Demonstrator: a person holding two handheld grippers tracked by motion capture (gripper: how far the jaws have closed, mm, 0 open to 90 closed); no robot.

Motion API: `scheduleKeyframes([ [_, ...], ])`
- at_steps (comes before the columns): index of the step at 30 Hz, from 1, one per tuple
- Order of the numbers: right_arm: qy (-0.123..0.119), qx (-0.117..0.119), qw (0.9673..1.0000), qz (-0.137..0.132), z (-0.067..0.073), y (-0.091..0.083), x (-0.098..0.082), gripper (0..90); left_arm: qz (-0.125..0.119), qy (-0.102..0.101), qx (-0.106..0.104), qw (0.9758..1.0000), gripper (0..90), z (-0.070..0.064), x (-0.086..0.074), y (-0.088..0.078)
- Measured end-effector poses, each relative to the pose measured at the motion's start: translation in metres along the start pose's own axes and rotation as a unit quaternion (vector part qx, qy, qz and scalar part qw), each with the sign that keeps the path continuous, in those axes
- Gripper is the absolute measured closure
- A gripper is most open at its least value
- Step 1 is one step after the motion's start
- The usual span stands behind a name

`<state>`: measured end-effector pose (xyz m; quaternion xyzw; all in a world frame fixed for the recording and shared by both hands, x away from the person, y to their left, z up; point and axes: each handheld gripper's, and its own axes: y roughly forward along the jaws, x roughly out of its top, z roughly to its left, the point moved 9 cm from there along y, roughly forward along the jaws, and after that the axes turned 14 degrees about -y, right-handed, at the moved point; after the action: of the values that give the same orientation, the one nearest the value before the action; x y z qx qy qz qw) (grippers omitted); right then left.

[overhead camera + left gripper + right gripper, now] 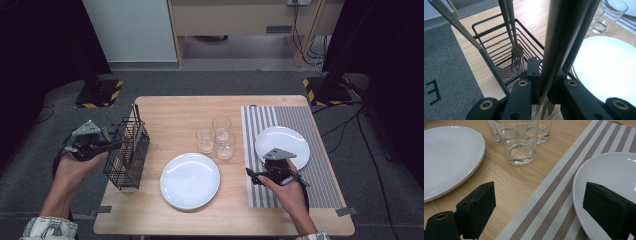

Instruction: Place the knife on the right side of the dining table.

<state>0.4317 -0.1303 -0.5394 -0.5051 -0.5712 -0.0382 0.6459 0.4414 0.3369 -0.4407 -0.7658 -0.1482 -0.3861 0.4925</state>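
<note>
A black wire cutlery basket (127,155) stands at the table's left edge with several pieces of cutlery upright in it. My left gripper (116,142) reaches into it from the left. In the left gripper view, the left gripper (544,83) is shut on the handle of a fork (560,42) whose tines point down into the basket (496,32). Another fork (516,53) stands farther back. My right gripper (274,165) hovers low over the striped placemat (320,130), open and holding nothing. In the right gripper view, one pad of the right gripper (544,207) is above the rim of a white plate (614,172).
A second white plate (190,180) lies on the bare wood at the table's middle front. Three clear glasses (216,137) stand grouped behind it, close to the placemat's left edge (549,202). The plate (282,142) on the placemat sits just beyond my right hand.
</note>
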Motion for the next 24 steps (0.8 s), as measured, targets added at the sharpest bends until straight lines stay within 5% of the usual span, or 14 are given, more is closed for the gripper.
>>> scheduleKeyframes([
  [12,0.000,0.002,1.0000,0.000,0.0005,-0.0001,-0.0002,11.2,-0.009,-0.008,-0.004,0.9999,80.6,0.0001,-0.0061,0.0059],
  [24,-0.001,0.005,1.0000,0.000,0.0019,0.0001,0.0004,11.2,0.000,0.009,0.006,0.9999,82.0,-0.0003,-0.0066,0.0046],
])
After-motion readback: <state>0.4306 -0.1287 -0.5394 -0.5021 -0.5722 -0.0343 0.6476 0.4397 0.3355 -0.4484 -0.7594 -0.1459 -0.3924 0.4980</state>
